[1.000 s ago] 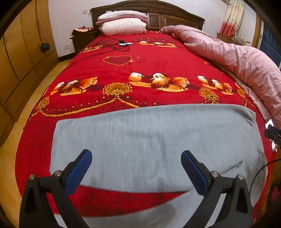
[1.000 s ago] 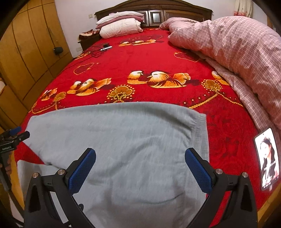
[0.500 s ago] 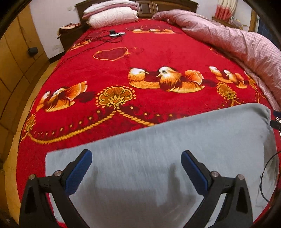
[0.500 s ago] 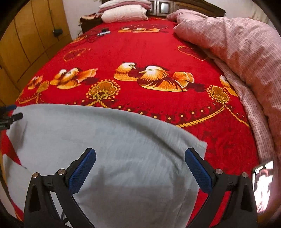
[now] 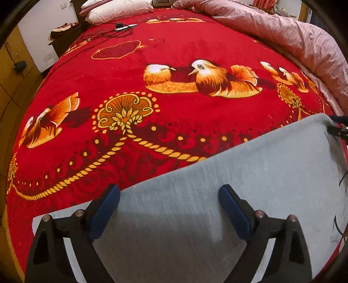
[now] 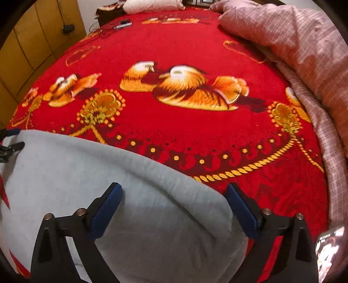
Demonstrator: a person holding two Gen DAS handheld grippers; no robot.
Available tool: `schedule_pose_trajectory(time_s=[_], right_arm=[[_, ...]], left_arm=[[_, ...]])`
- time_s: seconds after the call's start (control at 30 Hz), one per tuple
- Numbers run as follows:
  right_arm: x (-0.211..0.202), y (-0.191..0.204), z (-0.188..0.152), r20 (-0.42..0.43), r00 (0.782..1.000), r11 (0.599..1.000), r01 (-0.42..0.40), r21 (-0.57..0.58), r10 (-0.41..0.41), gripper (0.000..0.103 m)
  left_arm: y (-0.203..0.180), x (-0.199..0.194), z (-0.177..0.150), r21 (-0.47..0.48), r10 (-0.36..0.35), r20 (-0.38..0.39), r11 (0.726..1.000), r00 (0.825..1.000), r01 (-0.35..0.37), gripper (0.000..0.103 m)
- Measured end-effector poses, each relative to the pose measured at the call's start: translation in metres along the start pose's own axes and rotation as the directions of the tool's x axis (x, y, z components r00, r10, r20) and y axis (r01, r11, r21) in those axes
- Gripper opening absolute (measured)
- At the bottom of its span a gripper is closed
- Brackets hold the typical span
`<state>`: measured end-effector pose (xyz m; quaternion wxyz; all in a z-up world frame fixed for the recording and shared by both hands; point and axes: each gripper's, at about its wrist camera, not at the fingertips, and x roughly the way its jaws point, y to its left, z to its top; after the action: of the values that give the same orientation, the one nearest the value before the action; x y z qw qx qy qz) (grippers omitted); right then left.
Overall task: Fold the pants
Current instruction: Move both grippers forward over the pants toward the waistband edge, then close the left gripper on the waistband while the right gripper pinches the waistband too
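While both claws are hovering low over the foot of the bed, the scene is reading as follows.

Left claw (image 5: 168, 209): its two blue-padded fingers are standing wide apart and holding nothing; grey cloth is filling the gap between them.

Right claw (image 6: 174, 206): its fingers are likewise spread wide and gripping nothing, with a rounded fold of the cloth lying between and beneath them.

Pants (image 5: 250, 185): the grey pants are lying flat on the blanket directly under and ahead of the left claw, their far edge running on a slant from the lower left up toward the right. In the right wrist view the pants (image 6: 91, 174) are spreading from under the right claw out to the left, the near end bulging in a soft fold by the right finger.

Blanket (image 5: 174, 54): the red blanket with gold ducks and rope trim is stretching beyond the pants toward the head of the bed.

Quilt (image 6: 293, 43): a pink checked quilt is piling along the right side, well apart from the pants.

Phone (image 6: 330, 252): a lit phone is lying at the lower right, near the right claw.

Pillows (image 5: 119, 8): white pillows are resting at the far end.
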<state>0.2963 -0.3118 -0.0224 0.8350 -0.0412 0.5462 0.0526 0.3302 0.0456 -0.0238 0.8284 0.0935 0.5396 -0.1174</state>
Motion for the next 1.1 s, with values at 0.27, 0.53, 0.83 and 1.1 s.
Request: schedule_pose_trajectory(time_s=[0.27,0.53,0.83,1.1], right_arm=[[0.016,-0.002,-0.002,-0.005,1.000,1.000,-0.022,-0.021,0.021,0.102],[0.014,0.000,0.001,0.009,1.000,0.999,-0.020,-0.036,0.020,0.096],[-0.007,-0.002,-0.004,0.032,0.996,0.996,-0.086,-0.029,0.087,0.007],[-0.050,0.007,-0.017,0.117,0.989,0.995,-0.079,-0.061,0.086,0.006]], left_arm=[[0.005,0.009,0.005,0.028,-0.040,-0.005,0.999,0.999,0.040,0.103],[0.003,0.009,0.006,0.036,-0.047,0.003,0.998,0.999,0.047,0.097],[-0.021,-0.010,0.004,0.096,-0.103,0.029,0.990,0.994,0.100,0.013],[-0.024,-0.044,-0.006,0.049,-0.091,0.109,0.995,0.990,0.086,0.006]])
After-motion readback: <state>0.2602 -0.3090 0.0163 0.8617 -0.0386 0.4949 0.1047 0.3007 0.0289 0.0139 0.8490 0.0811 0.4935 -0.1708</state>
